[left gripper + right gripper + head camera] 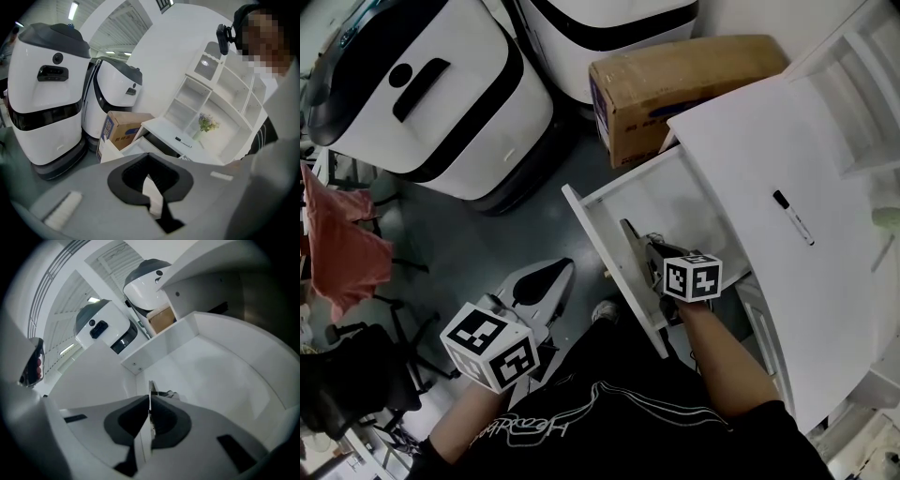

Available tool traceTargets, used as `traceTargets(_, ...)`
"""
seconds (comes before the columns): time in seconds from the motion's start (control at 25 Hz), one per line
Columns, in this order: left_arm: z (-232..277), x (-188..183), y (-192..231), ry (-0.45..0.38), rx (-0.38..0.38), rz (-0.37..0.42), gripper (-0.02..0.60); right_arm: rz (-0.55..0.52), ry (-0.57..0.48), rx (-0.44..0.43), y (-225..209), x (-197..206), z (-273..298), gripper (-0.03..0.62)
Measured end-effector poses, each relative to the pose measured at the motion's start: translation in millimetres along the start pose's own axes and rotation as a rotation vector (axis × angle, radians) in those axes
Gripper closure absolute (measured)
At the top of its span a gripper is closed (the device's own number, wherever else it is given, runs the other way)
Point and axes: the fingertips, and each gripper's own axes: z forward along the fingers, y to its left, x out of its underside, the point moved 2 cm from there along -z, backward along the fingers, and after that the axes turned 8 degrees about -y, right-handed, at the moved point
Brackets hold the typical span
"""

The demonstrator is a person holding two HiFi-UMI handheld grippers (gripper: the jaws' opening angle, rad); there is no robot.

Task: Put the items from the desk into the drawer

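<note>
The white drawer (602, 242) stands pulled out from the white desk (769, 150). My right gripper (652, 251) is down inside it, shut on a thin flat dark item (629, 234) that sticks out past the fingertips. In the right gripper view that thin item (150, 391) shows edge-on between the closed jaws of my right gripper (150, 401), just above the drawer floor (225, 371). A black marker pen (793, 217) lies on the desk top. My left gripper (553, 274) hangs over the floor left of the drawer; in its own view the left gripper (149, 158) is shut with nothing seen in it.
A cardboard box (675, 89) stands on the floor behind the drawer, beside two white robot bodies (441, 94). A white shelf unit (862, 84) sits at the desk's far end, with a small flower vase (205, 125) on the desk. A chair base (394, 375) is at lower left.
</note>
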Motion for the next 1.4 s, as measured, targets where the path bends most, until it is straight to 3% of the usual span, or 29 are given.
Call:
traceTargets(0.68, 6, 1, -3, 0.017, -0.011, 0.006, 0.574, 0.05, 0.094, 0.059, -22, 12, 10, 0.569)
traceTargets(0.76, 6, 1, -5, 0.015, -0.005, 0.008, 0.574, 0.044, 0.093, 0.062, -21, 11, 9, 0.451)
traceTargets(0.88, 4, -1, -9, 0.01, 0.01, 0.013, 0.574, 0.014, 0.083, 0.064, -18, 6, 2, 0.399)
traceTargets(1.12, 1, -6, -23, 0.015, 0.071, 0.035, 0.574, -0.07, -0.049, 0.088, -5, -26, -42, 0.382)
traceTargets(1.4, -5, -21, -54, -0.008, 0.166, 0.06, 0.574, -0.158, -0.287, -0.025, 67, -82, -132, 0.382)
